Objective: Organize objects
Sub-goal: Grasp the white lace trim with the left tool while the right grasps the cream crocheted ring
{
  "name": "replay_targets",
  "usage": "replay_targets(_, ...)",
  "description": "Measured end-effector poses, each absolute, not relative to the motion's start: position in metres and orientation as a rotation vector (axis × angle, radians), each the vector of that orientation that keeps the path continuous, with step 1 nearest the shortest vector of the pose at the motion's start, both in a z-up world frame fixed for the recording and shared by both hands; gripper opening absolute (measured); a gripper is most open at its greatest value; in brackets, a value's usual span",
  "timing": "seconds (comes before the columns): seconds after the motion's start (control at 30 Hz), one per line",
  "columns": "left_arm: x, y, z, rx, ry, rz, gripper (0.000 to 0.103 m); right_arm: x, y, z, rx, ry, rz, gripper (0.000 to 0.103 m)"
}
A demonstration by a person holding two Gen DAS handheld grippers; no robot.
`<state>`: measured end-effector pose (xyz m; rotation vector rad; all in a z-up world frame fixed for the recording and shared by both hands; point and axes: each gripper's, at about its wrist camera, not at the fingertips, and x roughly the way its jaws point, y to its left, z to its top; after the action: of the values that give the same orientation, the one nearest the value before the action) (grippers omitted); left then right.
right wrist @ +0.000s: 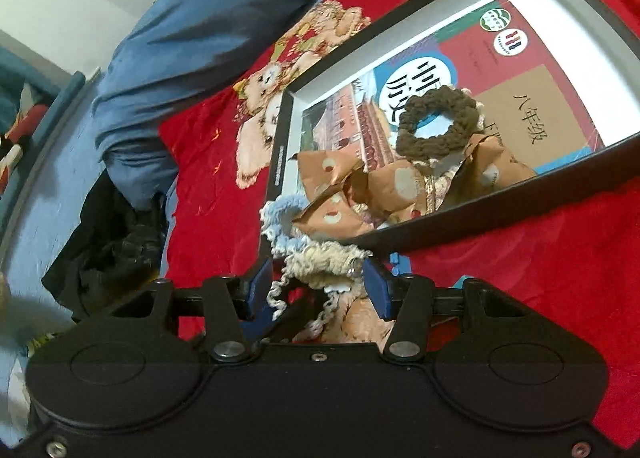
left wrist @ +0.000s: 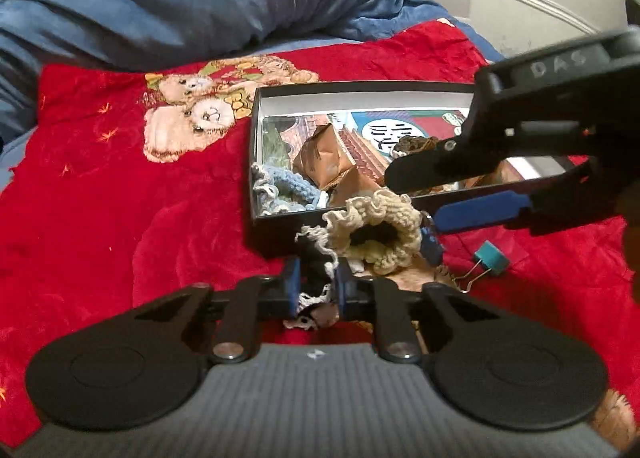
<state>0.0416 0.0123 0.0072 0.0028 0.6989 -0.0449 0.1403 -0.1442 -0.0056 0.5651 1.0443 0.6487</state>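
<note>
A black box [left wrist: 256,161] with white inner walls lies on a red bear blanket [left wrist: 120,177]. Inside are a textbook [right wrist: 500,97], brown paper packets [left wrist: 324,157], a blue crochet scrunchie [left wrist: 280,185] and a brown crochet scrunchie [right wrist: 436,121]. A cream crochet scrunchie [left wrist: 376,234] hangs over the box's near edge. My left gripper [left wrist: 316,290] is shut on its black-and-white trailing part. My right gripper [right wrist: 320,286] has its jaws around the cream scrunchie [right wrist: 320,262], and shows in the left wrist view [left wrist: 432,217] coming in from the right.
A teal binder clip [left wrist: 490,262] lies on the blanket right of the box. A rolled blue duvet [left wrist: 200,1] lies behind the box. Dark clothing [right wrist: 112,242] is heaped at the bed's left edge.
</note>
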Motion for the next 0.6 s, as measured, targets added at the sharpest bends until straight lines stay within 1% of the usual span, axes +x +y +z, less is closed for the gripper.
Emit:
replay_targets(0.17,0.045,0.008,0.008,0.032,0.688,-0.014,0.016,0.141,-0.134,-0.01,0.512,1.053,0.656,0.05)
replay_targets(0.27,0.047,0.012,0.008,0.031,0.69,0.014,0.014,0.137,-0.129,-0.002,0.467,1.028,0.683,0.05)
replay_targets(0.43,0.049,0.022,0.011,-0.007,0.687,0.056,0.013,0.135,-0.127,0.011,0.48,0.979,0.731,0.05)
replay_targets(0.6,0.05,0.027,0.01,-0.011,0.694,0.084,0.013,0.13,-0.114,0.003,0.43,1.027,0.759,0.05)
